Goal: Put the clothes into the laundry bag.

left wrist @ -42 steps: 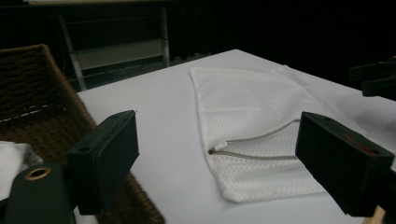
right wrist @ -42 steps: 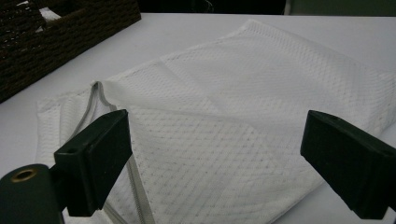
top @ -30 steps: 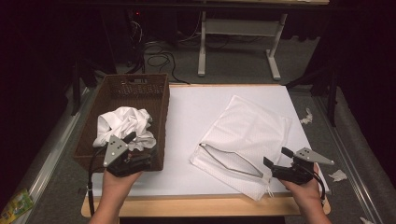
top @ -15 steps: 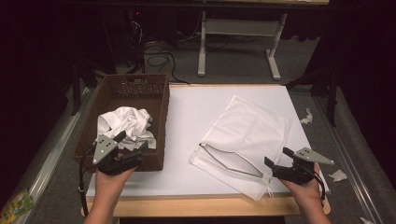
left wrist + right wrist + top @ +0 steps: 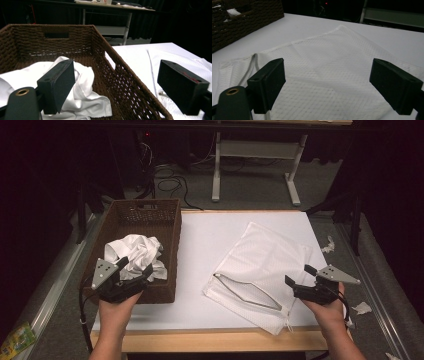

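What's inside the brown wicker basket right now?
A crumpled white cloth lies in the near half of the wicker basket; the far half shows bare weave. Anything under the cloth is covered.

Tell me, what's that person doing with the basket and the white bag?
A person holds a gripper in each hand at a table. The left gripper hovers open over the near end of the brown basket, just above the crumpled white cloth inside. The right gripper hangs open at the near right edge of the white mesh bag, whose zipper gapes. Neither gripper holds anything yet.
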Motion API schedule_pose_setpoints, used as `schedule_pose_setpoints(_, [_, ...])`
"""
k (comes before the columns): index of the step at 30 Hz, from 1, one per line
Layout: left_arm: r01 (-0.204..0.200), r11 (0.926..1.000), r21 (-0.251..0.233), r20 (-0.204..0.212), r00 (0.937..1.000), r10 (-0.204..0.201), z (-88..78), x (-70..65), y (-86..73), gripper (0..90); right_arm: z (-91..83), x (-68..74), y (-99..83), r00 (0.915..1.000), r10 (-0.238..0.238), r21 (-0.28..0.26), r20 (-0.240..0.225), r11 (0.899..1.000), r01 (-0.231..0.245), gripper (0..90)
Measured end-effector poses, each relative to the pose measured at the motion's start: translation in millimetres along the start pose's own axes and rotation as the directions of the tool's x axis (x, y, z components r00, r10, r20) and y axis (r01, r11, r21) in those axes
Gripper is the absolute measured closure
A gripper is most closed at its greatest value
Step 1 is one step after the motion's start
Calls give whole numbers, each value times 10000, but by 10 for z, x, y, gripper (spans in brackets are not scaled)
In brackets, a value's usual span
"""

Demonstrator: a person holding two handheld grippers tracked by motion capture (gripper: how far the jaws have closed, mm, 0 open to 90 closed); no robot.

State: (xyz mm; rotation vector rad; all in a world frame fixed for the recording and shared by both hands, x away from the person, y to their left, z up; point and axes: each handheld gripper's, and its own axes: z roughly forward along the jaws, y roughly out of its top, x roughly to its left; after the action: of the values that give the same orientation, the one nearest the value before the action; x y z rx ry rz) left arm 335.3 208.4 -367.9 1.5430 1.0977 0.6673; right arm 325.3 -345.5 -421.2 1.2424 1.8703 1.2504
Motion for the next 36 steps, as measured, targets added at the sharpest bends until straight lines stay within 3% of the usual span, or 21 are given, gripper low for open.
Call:
schedule_pose_setpoints(3, [149, 9998, 147, 31, 9999, -150, 35, 24, -13, 154, -13, -42, -17, 9996, 284, 51, 50, 9996, -284, 142])
schedule_pose_setpoints(6, [51, 9994, 336, -117, 9999, -47, 107, 25, -3, 154, -24, -32, -42, 9992, 405, 118, -1, 9991, -405, 150])
schedule_pose_setpoints(12, [-110, 9975, 692, 17, 9999, 109, 226, 37, 55, 157, 11, 41, -55, 9990, 260, 311, -354, 9992, -249, 153])
schedule_pose_setpoints(17, [71, 9950, 994, -260, 9997, -46, 319, 118, 148, 157, 49, 75, -72, 9973, 145, 416, -714, 9991, -115, 153])
schedule_pose_setpoints(20, [-164, 9936, 1113, -510, 9985, 222, 384, 125, 235, 157, 42, 81, -75, 9968, 187, 390, -782, 9991, -157, 153])
schedule_pose_setpoints(25, [-593, 9838, 1692, -697, 9950, 719, 514, 109, 380, 153, 32, 74, -78, 9959, 235, 369, -874, 9991, -203, 155])
schedule_pose_setpoints(28, [-349, 9759, 2153, -727, 9960, 517, 609, 133, 444, 150, 37, 83, -84, 9952, 241, 383, -946, 9991, -206, 155])
schedule_pose_setpoints(30, [-394, 9637, 2641, -850, 9943, 639, 682, 165, 473, 146, 38, 96, -86, 9947, 261, 428, -993, 9988, -219, 155])
schedule_pose_setpoints(33, [-271, 9351, 3532, -986, 9929, 660, 789, 231, 511, 137, 36, 122, -90, 9934, 312, 484, -1106, 9985, -260, 155])
schedule_pose_setpoints(36, [1, 8949, 4462, -933, 9946, 465, 892, 304, 546, 127, 32, 134, -92, 9926, 305, 500, -1175, 9984, -248, 157])
